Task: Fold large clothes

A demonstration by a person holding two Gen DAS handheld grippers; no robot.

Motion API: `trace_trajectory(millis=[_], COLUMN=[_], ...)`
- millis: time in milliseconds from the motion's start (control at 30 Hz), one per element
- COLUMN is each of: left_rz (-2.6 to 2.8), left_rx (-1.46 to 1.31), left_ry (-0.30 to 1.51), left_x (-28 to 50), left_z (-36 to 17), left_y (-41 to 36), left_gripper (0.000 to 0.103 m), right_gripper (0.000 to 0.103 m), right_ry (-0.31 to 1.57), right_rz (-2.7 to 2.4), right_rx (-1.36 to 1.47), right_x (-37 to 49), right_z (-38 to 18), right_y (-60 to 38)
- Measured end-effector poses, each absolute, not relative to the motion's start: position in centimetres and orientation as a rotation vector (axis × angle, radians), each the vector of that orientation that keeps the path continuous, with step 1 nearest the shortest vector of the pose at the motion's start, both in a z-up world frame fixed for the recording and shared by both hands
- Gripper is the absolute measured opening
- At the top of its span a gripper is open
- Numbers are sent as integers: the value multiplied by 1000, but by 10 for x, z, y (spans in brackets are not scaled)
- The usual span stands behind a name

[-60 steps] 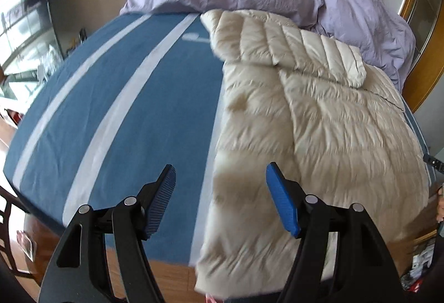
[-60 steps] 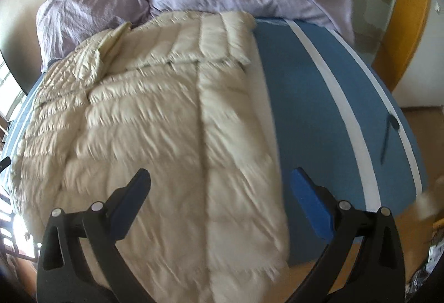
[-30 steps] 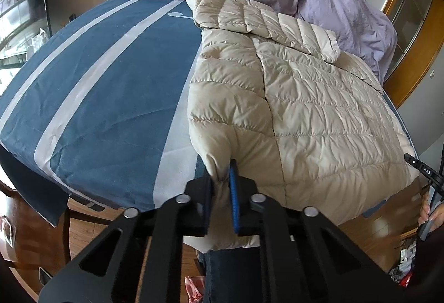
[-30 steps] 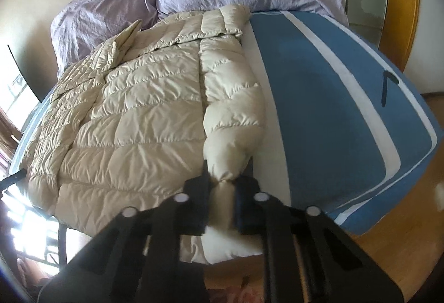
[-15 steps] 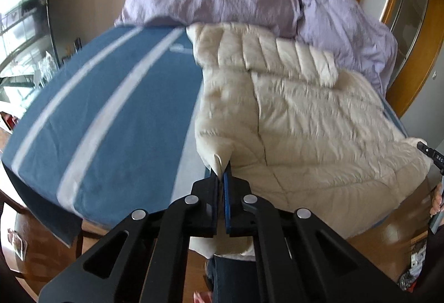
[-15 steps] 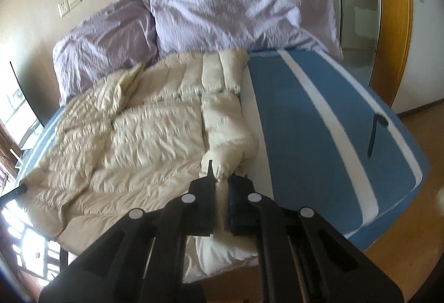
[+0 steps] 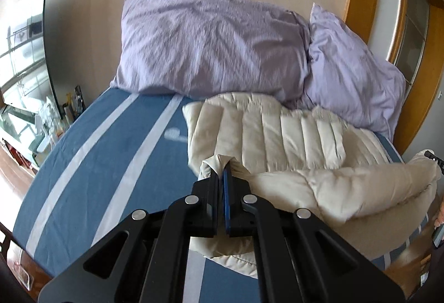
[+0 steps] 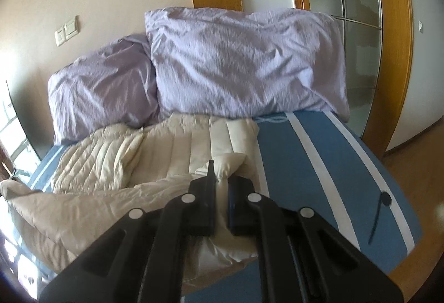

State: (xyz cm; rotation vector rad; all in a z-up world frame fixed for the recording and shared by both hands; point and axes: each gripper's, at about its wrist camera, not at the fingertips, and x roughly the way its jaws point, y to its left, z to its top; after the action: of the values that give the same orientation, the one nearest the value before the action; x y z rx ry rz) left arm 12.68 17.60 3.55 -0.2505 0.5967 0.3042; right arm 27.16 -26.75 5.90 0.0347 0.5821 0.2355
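A cream quilted down jacket (image 7: 280, 136) lies on the blue bed, collar end toward the pillows. My left gripper (image 7: 223, 175) is shut on one bottom corner of the jacket, which bunches out past the pads. My right gripper (image 8: 220, 178) is shut on the other bottom corner of the jacket (image 8: 172, 147). Both corners are lifted off the bed, and the hem sags between them in a raised fold (image 7: 360, 186), doubling over the upper part of the jacket. In the left wrist view the right gripper shows only at the far right edge.
The bed has a blue sheet with white stripes (image 7: 111, 153). Two lilac pillows (image 7: 211, 45) (image 8: 247, 61) lean on the wall at the head. A dark thin object (image 8: 380, 211) lies on the sheet at the right. A wooden door frame (image 8: 394, 53) stands right of the bed; clutter (image 7: 47, 120) sits left.
Both grippers closed on the jacket's bottom corners, then rose and moved toward the pillows, pulling the hem up and over the jacket.
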Motion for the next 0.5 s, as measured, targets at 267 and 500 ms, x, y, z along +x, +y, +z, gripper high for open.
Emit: trace_trajectory(millis=[267,500], left_rz=[334,374], left_rx=[-277,-292], left_ry=[607,649], left_x=[202,269], left_z=[34,15], left_y=[201,225], left_gripper=[2,2], right_gripper=[8,9], right_ry=[603,614], right_rz=[209,189], right_rx=[68,87], right_x=[353,422], right_z=[51,33], right_y=[-244,-220])
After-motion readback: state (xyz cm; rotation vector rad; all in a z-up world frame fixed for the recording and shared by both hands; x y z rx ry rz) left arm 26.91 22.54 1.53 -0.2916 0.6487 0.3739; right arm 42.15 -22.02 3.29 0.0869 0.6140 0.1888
